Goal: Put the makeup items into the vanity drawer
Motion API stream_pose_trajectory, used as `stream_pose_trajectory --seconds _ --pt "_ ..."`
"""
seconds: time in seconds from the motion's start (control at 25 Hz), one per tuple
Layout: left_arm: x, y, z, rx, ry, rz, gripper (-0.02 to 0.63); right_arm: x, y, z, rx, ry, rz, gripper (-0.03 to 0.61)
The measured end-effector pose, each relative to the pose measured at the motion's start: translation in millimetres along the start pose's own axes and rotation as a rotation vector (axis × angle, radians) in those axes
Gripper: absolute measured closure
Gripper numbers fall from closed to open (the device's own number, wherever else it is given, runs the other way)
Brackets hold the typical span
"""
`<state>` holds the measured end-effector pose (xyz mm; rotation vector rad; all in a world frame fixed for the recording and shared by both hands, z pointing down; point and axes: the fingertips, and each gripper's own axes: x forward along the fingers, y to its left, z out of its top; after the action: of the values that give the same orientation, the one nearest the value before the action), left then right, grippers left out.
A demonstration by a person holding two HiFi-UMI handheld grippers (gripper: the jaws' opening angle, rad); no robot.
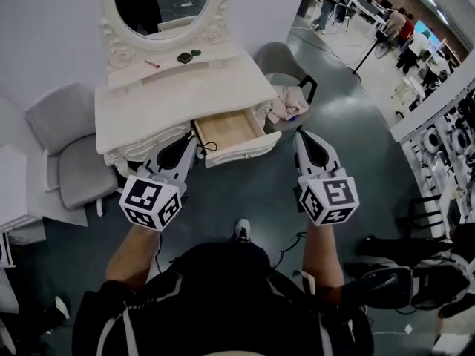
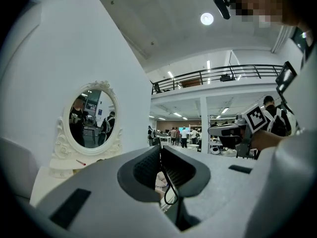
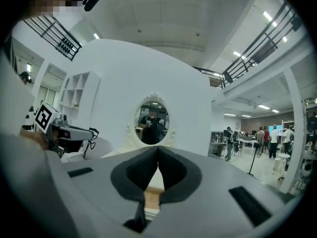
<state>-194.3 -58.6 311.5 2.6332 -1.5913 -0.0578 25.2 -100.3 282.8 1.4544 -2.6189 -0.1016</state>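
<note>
The left gripper point(image 1: 191, 144) and right gripper point(image 1: 302, 136) hold ribbed grey jaws closed together, empty, before the carved white vanity point(image 1: 185, 95) and its open rectangular wooden drawer point(image 1: 226, 127).

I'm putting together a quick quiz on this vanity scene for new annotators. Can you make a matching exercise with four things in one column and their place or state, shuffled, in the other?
Things:
1. drawer
2. dark compact
3. beige cloth
4. left tongs

Places or states:
A. heaped on the grey seat right of the vanity
B. shut, nothing held
C. pulled open
D. on the shelf under the mirror

Pairs: 1-C, 2-D, 3-A, 4-B.
</note>
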Motion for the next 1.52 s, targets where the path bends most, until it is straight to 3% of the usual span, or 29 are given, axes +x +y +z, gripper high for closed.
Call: stream_pose_trajectory --seconds 0.32,0.84,1.16,1.52 --pt "77 1 -1 -0.039 -0.001 0.067 0.591 47 -71 2 -0.002 -0.013 0.066 0.574" --pt "185 -24 -3 0.006 0.024 0.097 0.591 80 -178 -15 0.028 -0.048 0.119 0.574" --pt "236 -18 -16 0.017 0.080 0.072 0.591 109 -209 -34 0.060 -0.030 0.140 0.574" --pt "289 30 -32 0.009 0.108 -0.017 0.591 156 -223 -33 0.056 -0.004 0.059 0.574"
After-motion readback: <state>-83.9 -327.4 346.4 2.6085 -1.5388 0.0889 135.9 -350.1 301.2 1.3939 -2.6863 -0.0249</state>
